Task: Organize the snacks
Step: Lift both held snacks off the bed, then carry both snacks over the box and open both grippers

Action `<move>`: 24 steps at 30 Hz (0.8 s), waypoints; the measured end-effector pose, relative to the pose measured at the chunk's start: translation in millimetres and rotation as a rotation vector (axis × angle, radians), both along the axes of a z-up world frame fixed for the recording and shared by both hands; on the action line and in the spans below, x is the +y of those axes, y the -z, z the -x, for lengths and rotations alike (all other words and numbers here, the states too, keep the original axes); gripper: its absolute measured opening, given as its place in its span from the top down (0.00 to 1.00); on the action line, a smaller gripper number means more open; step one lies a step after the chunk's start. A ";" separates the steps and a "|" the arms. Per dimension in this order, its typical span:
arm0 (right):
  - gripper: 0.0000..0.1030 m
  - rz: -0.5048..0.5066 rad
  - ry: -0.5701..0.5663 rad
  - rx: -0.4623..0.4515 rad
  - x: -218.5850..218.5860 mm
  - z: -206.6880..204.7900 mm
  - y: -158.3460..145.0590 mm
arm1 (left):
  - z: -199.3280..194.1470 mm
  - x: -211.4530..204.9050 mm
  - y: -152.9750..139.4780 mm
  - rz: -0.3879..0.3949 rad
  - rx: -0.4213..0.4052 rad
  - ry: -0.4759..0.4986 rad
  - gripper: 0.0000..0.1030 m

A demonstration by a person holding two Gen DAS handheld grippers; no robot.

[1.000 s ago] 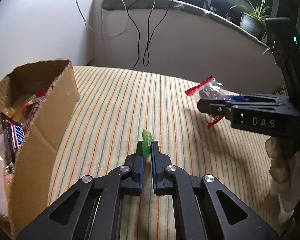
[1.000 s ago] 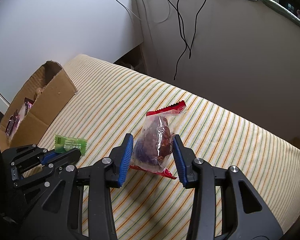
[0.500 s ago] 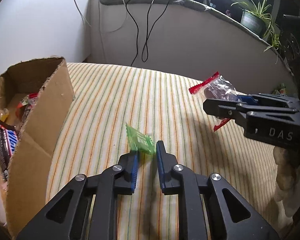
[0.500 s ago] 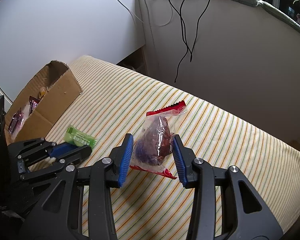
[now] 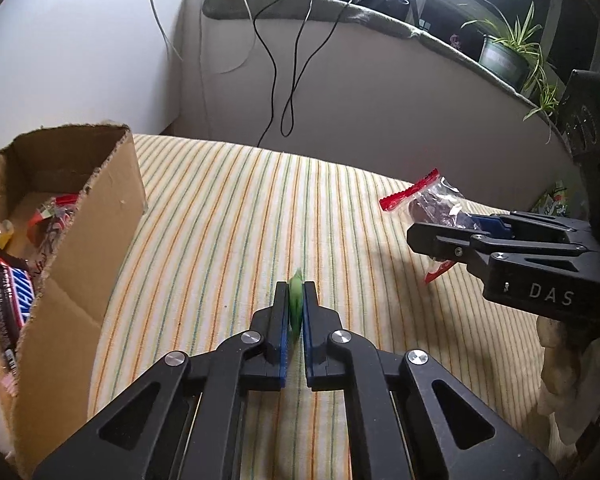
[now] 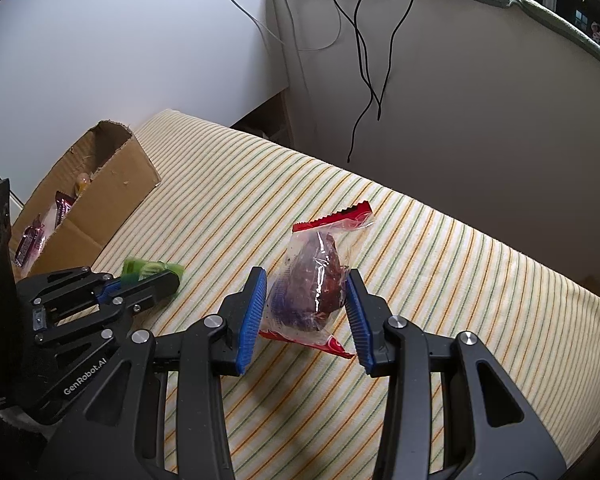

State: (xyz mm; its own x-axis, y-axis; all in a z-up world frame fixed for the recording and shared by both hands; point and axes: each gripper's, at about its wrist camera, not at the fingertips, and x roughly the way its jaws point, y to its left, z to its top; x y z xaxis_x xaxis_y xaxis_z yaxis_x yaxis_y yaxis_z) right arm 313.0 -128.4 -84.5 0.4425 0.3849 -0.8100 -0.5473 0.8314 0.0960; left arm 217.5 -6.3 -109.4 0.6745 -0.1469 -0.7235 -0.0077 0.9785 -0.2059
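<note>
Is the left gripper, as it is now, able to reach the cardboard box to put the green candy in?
Probably yes. The left gripper is shut on the green candy, the cardboard box stands open-topped beside it, and only bare striped cloth lies between.

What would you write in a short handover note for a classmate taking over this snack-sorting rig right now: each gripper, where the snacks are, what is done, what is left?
Left gripper: shut on the green candy, edge-on between its pads.
Right gripper: shut on the clear red-edged snack bag, above the striped cloth.
Cardboard box: on the left, open, already holding a chocolate bar and other wrapped snacks.
Done: several snacks boxed.
Left: probably carry both held snacks over to the box and release them there.
</note>
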 end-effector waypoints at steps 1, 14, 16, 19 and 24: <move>0.60 -0.001 0.000 -0.001 -0.6 0.1 -0.5 | 2.1 -0.8 -2.2 0.000 -0.006 0.003 0.96; 0.60 -0.008 -0.004 -0.039 -5.8 16.7 -19.9 | 22.7 4.7 -23.6 0.005 -0.061 0.005 0.96; 0.60 -0.017 -0.006 -0.046 -5.1 19.8 -24.8 | 29.0 7.7 -30.9 0.010 -0.076 0.001 0.96; 0.60 -0.026 -0.014 -0.053 -3.0 25.8 -31.2 | 41.2 16.5 -41.5 0.016 -0.097 -0.009 0.96; 0.60 -0.038 -0.041 -0.069 10.3 38.0 -45.2 | 59.1 29.3 -59.7 0.010 -0.137 -0.025 0.96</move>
